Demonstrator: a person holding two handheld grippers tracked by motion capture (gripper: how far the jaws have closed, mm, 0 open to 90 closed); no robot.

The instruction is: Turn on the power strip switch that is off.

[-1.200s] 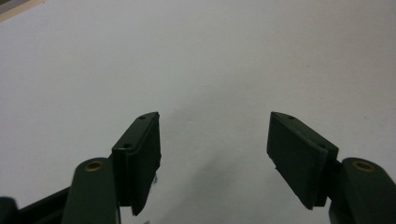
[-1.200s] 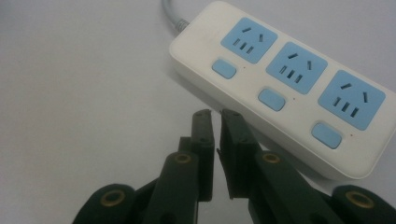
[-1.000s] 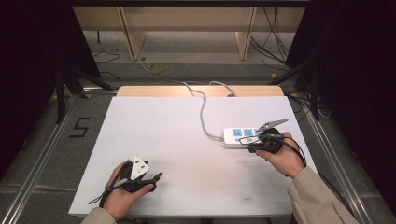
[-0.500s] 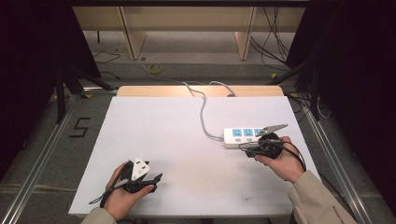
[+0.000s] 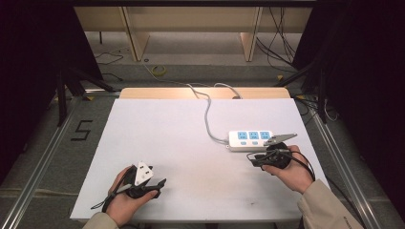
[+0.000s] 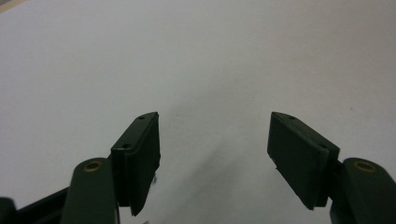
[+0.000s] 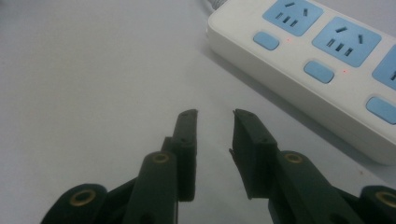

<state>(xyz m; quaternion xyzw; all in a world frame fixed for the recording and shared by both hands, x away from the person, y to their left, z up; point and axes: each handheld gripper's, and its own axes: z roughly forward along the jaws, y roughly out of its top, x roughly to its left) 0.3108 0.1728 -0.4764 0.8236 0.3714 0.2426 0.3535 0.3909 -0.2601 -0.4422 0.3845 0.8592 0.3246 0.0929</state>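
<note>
A dim room with dark drapes at the sides and pale wooden legs at the back; in the middle stands a table [image 5: 191, 143] with a smooth matt white top, and a black "5" [image 5: 82, 130] is marked on the floor off its left edge. The power strip [image 5: 250, 140] lies on the table's right half, long axis running across the table, its grey cord [image 5: 208, 114] leaving the left end and snaking toward the table's far edge. It is glossy white plastic, a rounded bar with three blue sockets facing up, each with a blue switch beside it. The right gripper [image 7: 215, 116] sits just beside the strip's near side, jaws having just been opening, a narrow gap between them, nothing held. The left gripper [image 6: 214, 140] rests near the table's near left corner, well apart from the strip, jaws wide, nothing between them.
</note>
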